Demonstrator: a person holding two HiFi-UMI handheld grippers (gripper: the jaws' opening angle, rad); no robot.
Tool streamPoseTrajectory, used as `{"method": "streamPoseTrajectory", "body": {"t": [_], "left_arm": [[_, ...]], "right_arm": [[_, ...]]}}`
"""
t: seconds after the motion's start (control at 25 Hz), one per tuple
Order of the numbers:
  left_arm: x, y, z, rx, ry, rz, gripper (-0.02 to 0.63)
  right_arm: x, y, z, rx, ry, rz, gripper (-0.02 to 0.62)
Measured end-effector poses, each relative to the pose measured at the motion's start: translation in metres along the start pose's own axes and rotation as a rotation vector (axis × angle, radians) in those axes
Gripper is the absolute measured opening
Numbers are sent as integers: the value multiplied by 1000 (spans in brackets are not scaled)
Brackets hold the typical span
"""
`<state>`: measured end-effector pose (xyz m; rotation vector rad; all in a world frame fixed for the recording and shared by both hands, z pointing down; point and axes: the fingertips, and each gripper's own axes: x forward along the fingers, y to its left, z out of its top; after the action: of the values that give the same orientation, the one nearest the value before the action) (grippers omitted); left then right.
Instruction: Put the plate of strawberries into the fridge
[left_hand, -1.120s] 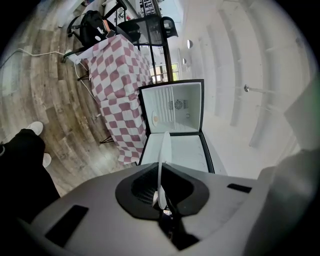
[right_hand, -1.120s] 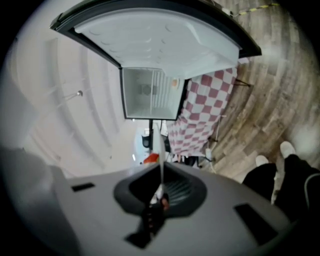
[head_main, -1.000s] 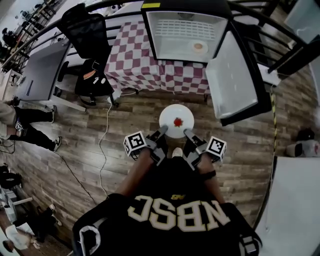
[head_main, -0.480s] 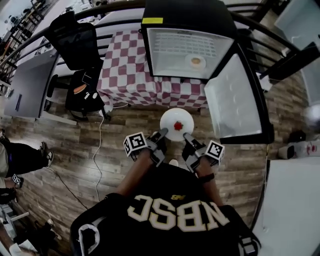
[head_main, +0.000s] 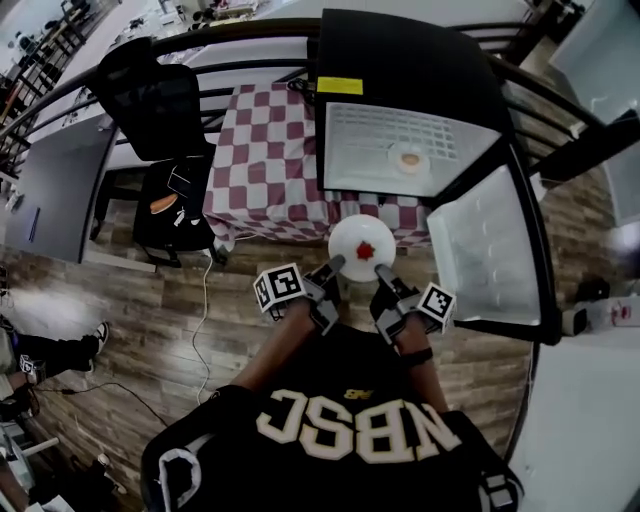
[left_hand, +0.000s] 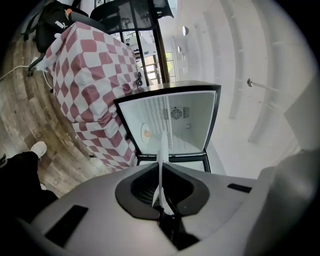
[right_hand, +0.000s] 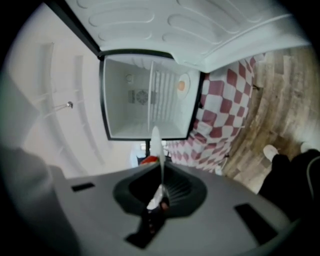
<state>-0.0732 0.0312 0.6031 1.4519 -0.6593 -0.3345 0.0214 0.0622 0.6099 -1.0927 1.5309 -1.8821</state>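
**Head view.** We hold the round white plate (head_main: 358, 243), carrying one red strawberry (head_main: 364, 250), in the air just before the open compartment of the small black fridge (head_main: 410, 60). The left gripper (head_main: 337, 264) and the right gripper (head_main: 381, 270) each have their jaws pressed onto the thin rim, at the plate's near-left and near-right edges. To do this step well, we judge that the plate should be carried level, with both grippers advancing together so that neither pinch slips. It should pass clear of the white door (head_main: 490, 262), swung open at the right, and land beside the small pale dish (head_main: 408, 158) on the shelf. Counted: one plate, one strawberry, two grippers, one fridge, one door, one dish inside.
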Motion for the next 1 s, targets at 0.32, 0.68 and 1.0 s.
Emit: {"method": "streamPoseTrajectory", "body": {"t": [0.32,0.68,1.0], "left_arm": [[15,3,36,-32,10,-25,28],[61,-37,56,-25,-7,-38,28],[97,-50,81,-28,-42,-33,28]], "right_arm": [[35,7,13,-21,-7,6,31],[46,50,66,-74,6,47,32],[69,67,104,-55,23,63,32]]}}
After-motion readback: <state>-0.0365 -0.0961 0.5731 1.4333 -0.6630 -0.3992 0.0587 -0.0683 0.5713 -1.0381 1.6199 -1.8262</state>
